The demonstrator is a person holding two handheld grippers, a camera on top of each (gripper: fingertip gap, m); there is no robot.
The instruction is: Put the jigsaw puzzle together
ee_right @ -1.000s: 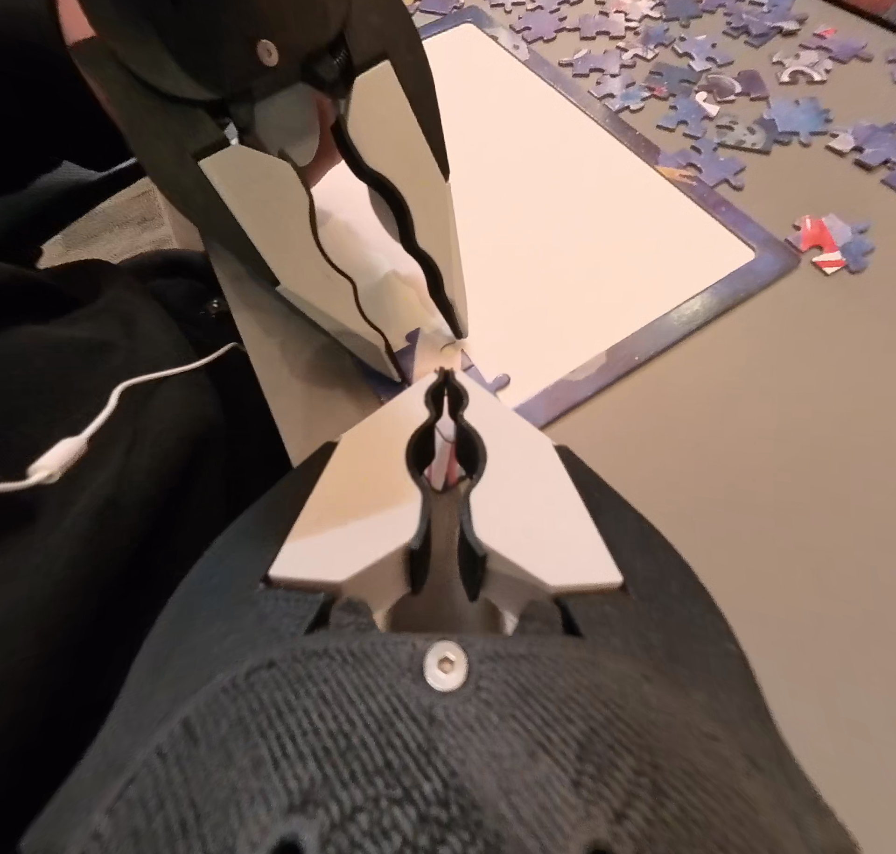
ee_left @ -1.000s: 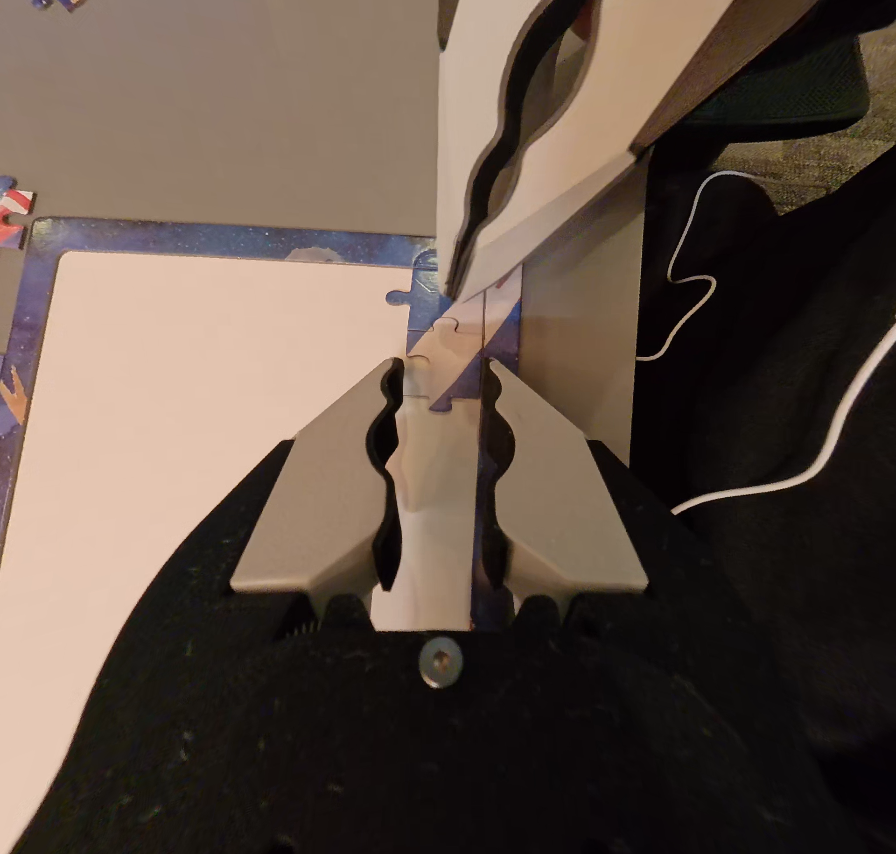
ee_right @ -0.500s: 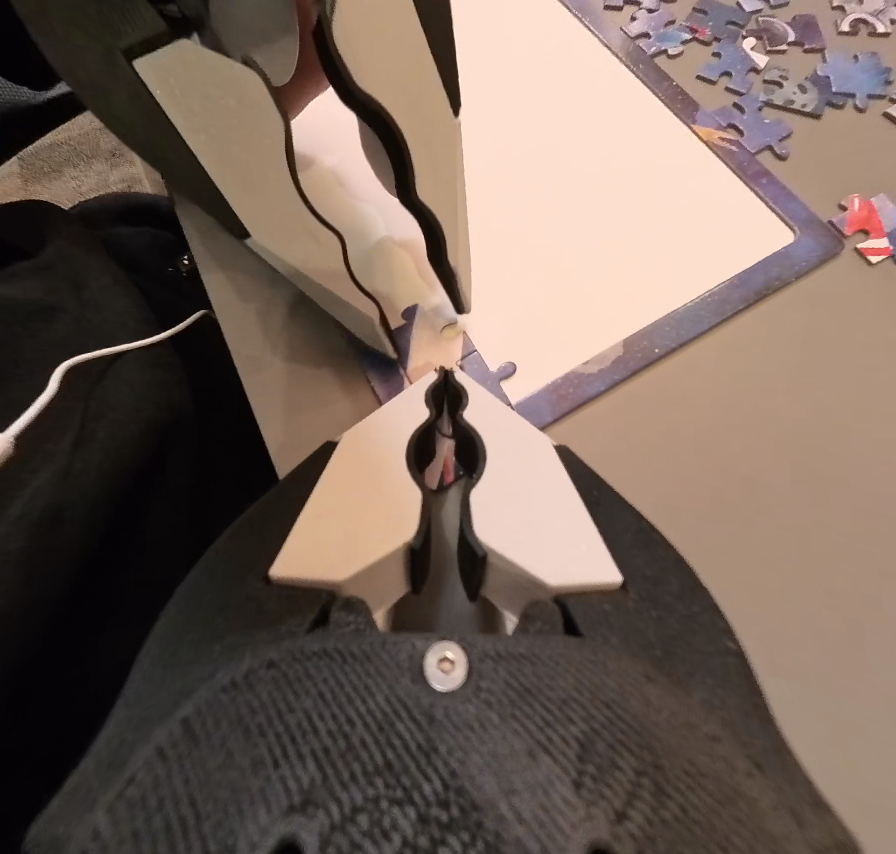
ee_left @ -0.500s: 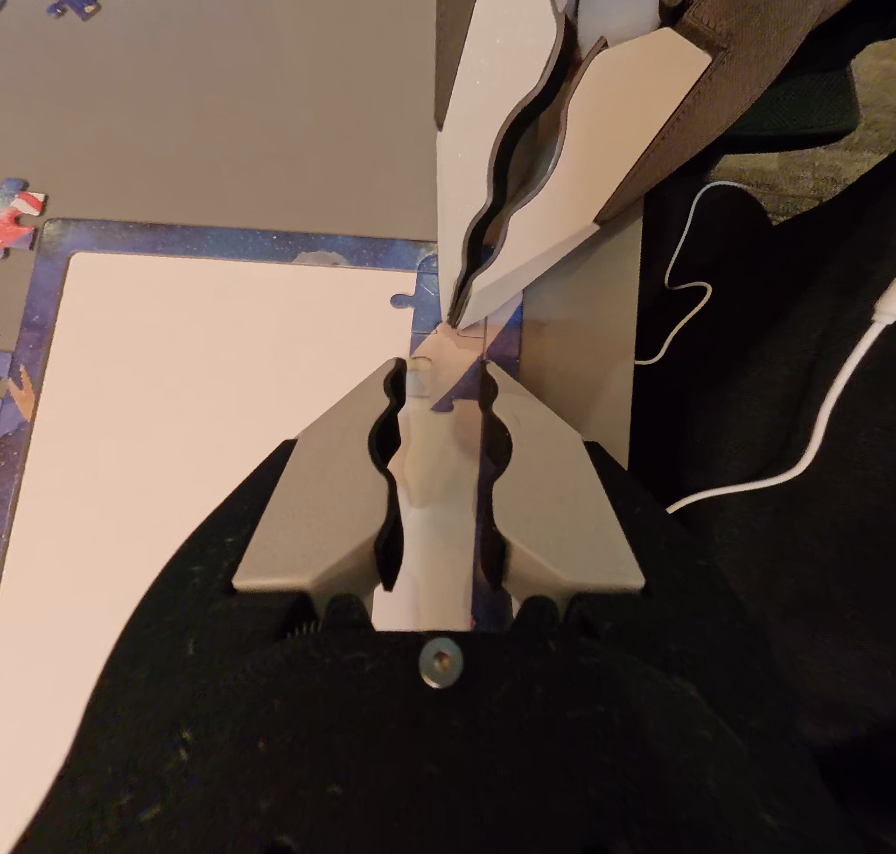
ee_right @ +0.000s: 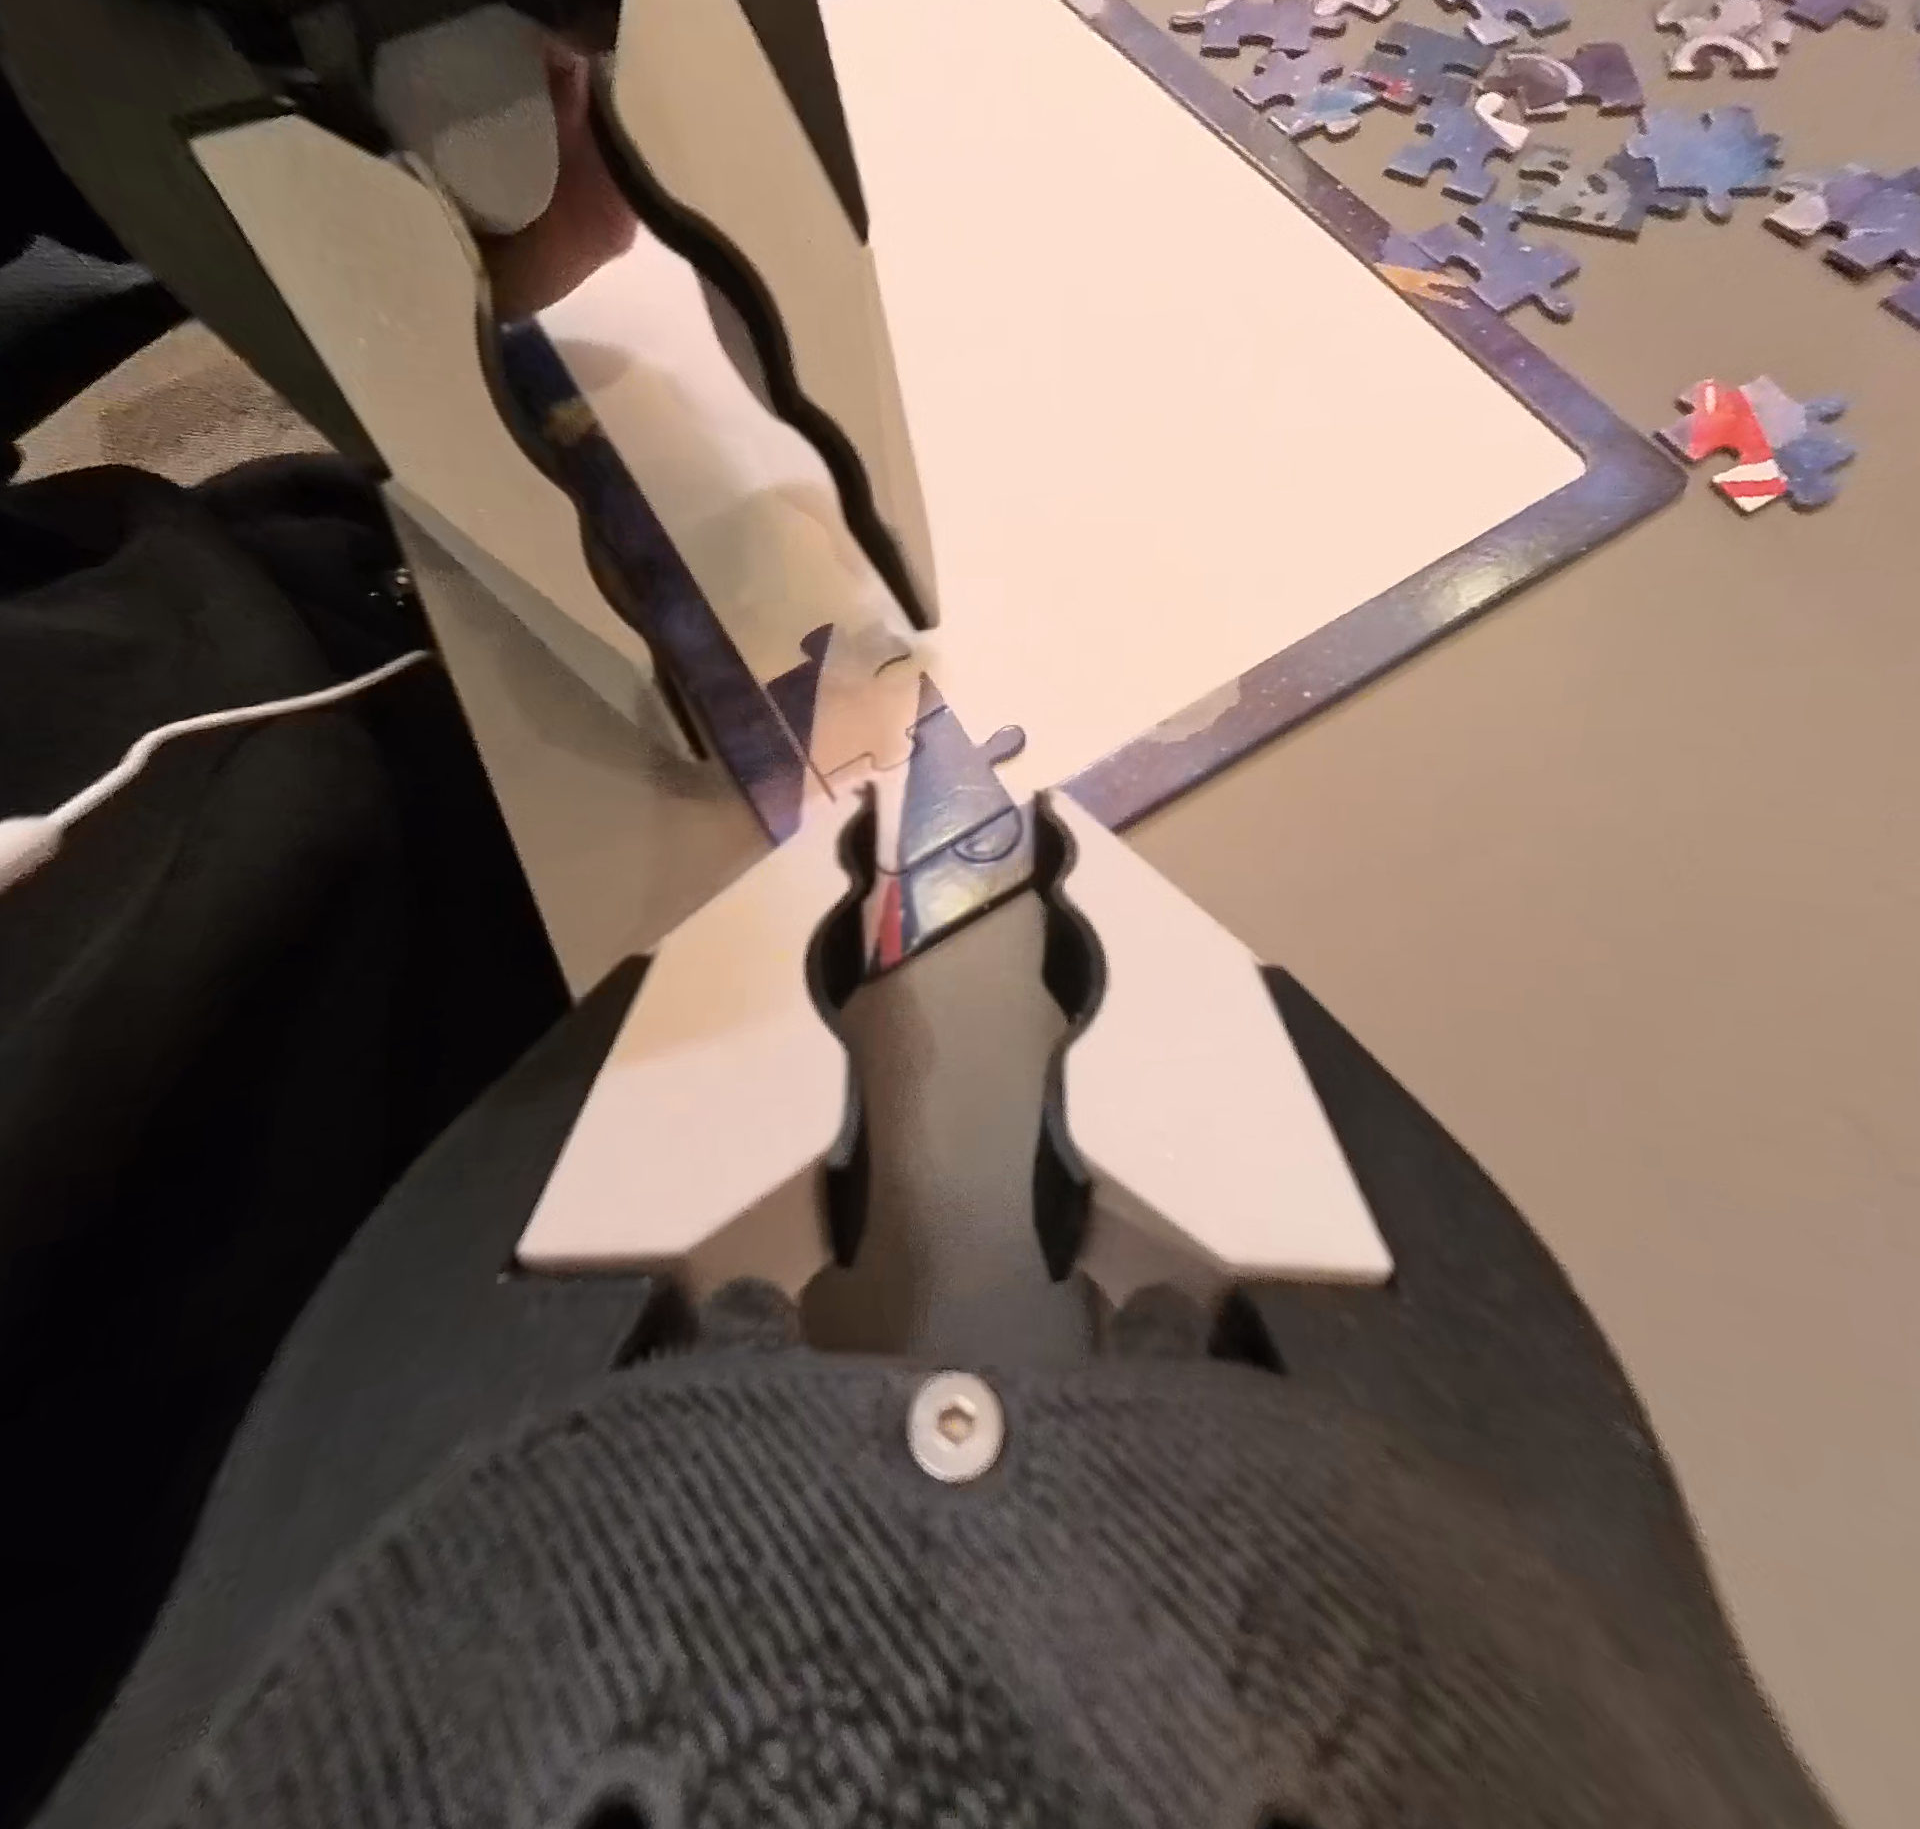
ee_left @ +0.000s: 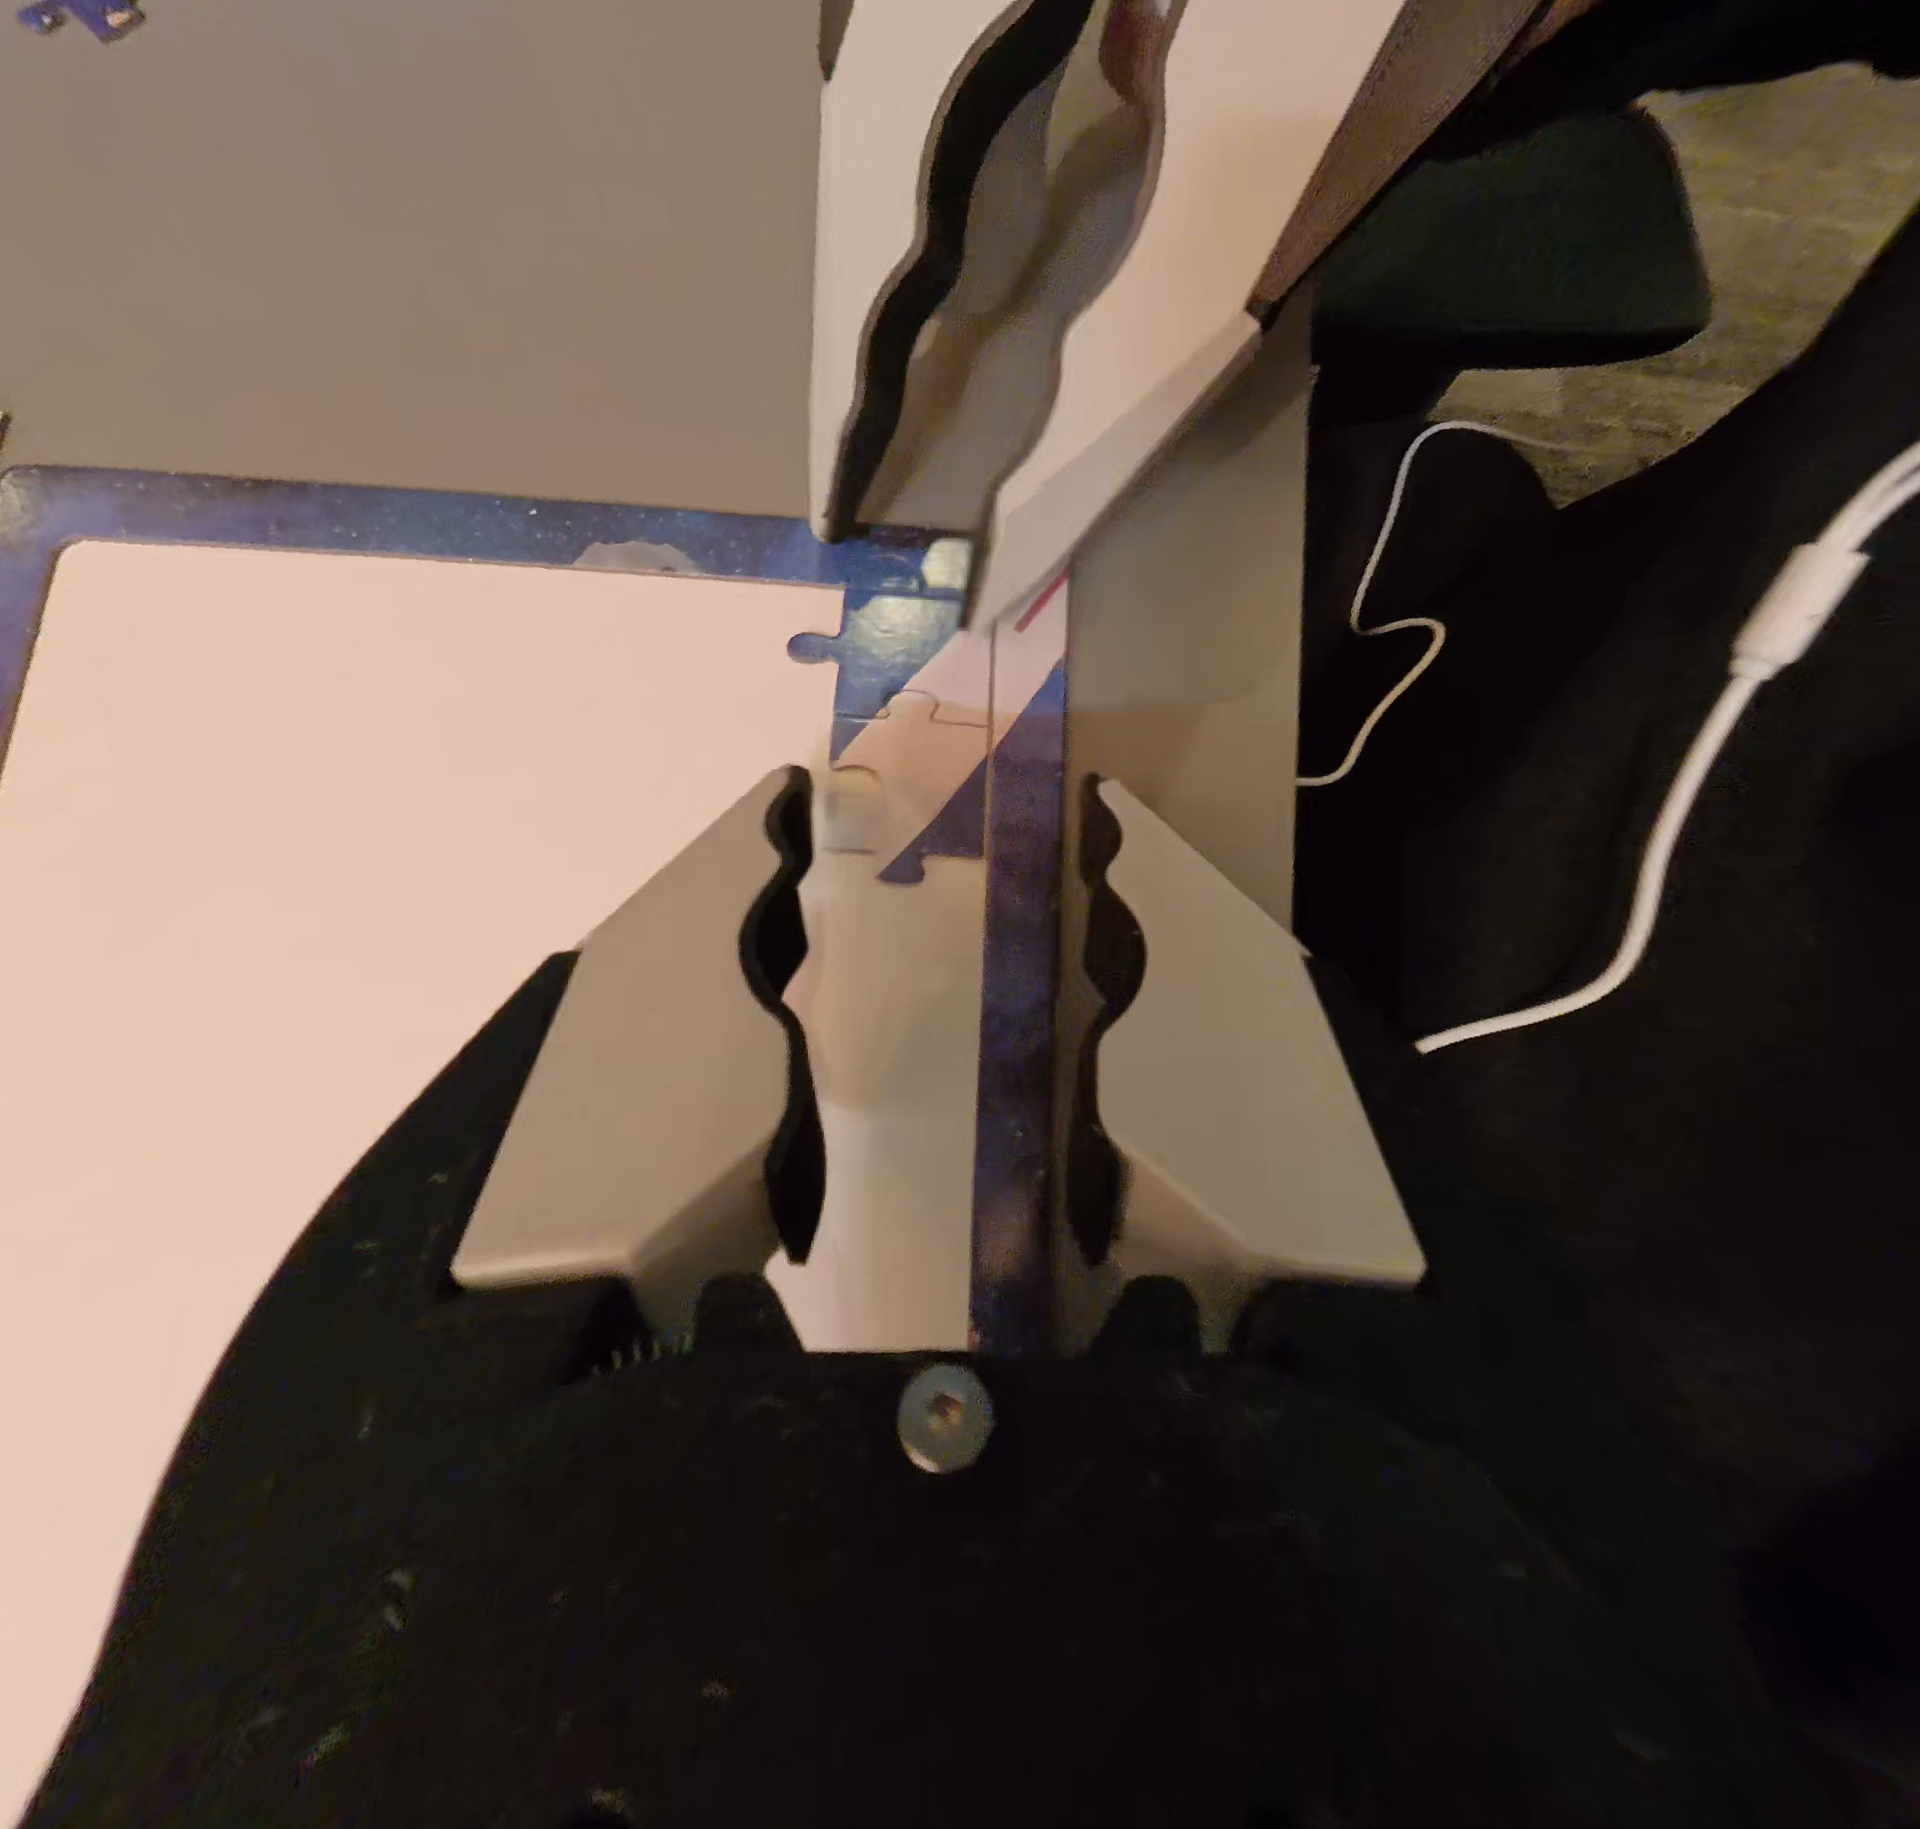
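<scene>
Right tool [ee_right: 951, 803]: jaws now parted, empty. Half a second ago they were pinched together over the corner; they have since released and sit low, straddling the corner piece. Left tool [ee_left: 940, 782]: jaws spread, gripping nothing, same stance as before, its tips either side of the second piece and the frame strip.

Dark blue starry cardboard puzzle frame [ee_left: 416, 522] lies flat on the grey table [ee_left: 416, 221], cream-white backing mostly bare. Two pieces seated at the near corner: blue corner piece with a side tab [ee_right: 961, 792] and the adjoining cream-and-blue piece [ee_left: 914, 771], tab locked between them as far as the views show.

Reading: corner piece looks placed and let go; the pressing-in step seems finished. Puzzle barely begun.

Loose blue jigsaw pieces [ee_right: 1507, 106] scattered beyond the far side of the frame; one red-white-blue piece [ee_right: 1756, 444] just beside the frame's outer corner. Next pick probably comes from there.
</scene>
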